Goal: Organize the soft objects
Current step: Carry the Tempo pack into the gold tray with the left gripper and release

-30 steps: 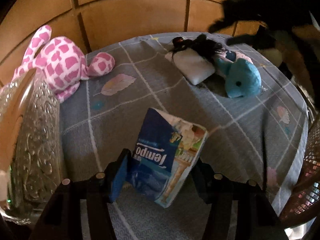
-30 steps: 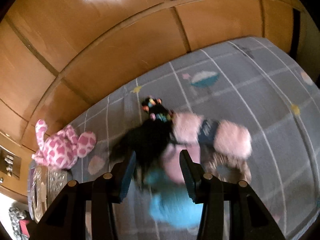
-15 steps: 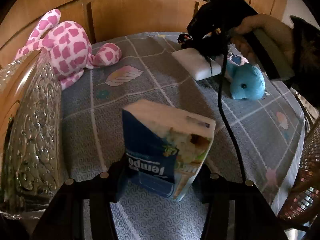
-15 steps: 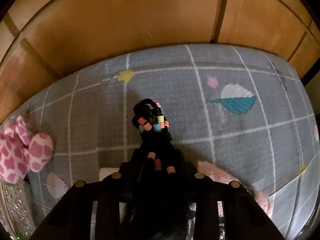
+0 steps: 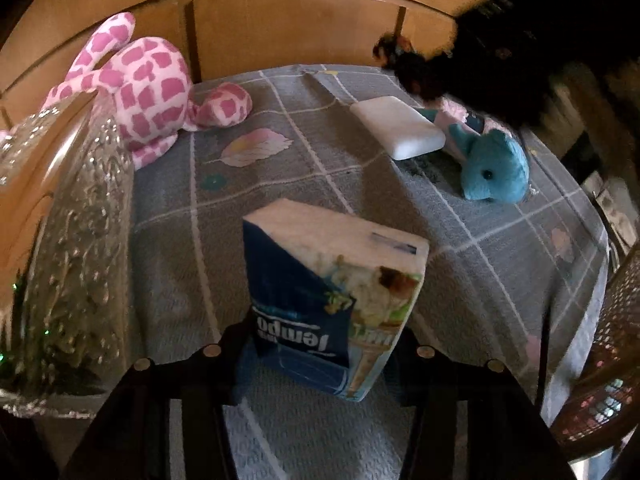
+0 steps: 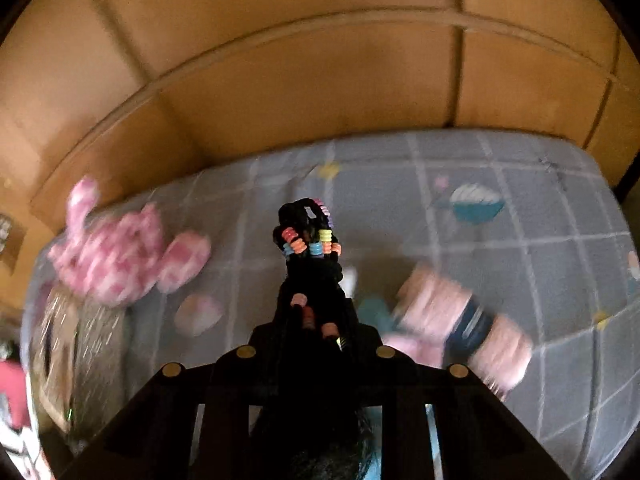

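Observation:
My left gripper (image 5: 320, 344) is shut on a blue Tempo tissue pack (image 5: 332, 300) and holds it above the grey checked cloth (image 5: 360, 184). My right gripper (image 6: 316, 332) is shut on a black hair piece with coloured beads (image 6: 312, 248), lifted off the cloth; it shows as a dark blur at the upper right of the left wrist view (image 5: 460, 64). A pink-spotted plush bunny (image 5: 148, 88) lies at the back left. A blue plush (image 5: 492, 168), a white pad (image 5: 400, 126) and a pink plush (image 6: 460, 320) lie at the right.
A wooden panelled wall (image 5: 300, 20) stands behind the table. A silver embossed container (image 5: 68, 240) sits at the left edge. A woven basket (image 5: 604, 364) is at the right edge.
My right gripper closed on the black hair piece and lifted it off the cloth. My left gripper raised the tissue pack and turned it upright.

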The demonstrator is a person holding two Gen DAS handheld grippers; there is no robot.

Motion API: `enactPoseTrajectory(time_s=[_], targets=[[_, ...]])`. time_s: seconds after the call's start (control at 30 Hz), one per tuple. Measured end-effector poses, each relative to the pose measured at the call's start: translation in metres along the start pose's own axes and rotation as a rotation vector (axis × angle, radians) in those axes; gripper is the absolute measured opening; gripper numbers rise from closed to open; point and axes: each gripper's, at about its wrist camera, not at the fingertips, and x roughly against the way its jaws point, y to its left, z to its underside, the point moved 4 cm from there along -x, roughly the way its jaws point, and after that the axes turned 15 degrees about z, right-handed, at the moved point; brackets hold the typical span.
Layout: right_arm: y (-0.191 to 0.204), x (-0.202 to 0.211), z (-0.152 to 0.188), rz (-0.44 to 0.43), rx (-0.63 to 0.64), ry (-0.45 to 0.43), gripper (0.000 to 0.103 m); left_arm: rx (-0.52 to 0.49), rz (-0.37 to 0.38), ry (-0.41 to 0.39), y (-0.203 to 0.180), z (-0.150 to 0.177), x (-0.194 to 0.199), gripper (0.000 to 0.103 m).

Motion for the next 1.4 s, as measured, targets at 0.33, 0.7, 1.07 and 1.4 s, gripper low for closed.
enactPoseTrajectory(time_s=[0.33, 0.7, 1.07, 1.4], targets=[[0.04, -0.029, 0.099, -0.009, 0.185, 0.117, 0.022, 0.027, -0.011, -0.024, -0.004, -0.002, 0.028, 0.05], [0.028, -0.028, 0.098, -0.031, 0.129, 0.116, 0.023, 0.008, -0.014, -0.078, -0.01, -0.074, 0.063, 0.05], [0.031, -0.03, 0.097, -0.023, 0.136, 0.106, 0.023, 0.121, -0.107, -0.163, 0.069, -0.168, 0.097, 0.05], [0.033, -0.03, 0.097, -0.015, 0.144, 0.101, 0.023, 0.288, -0.306, -0.246, 0.178, -0.168, 0.157, 0.05]])
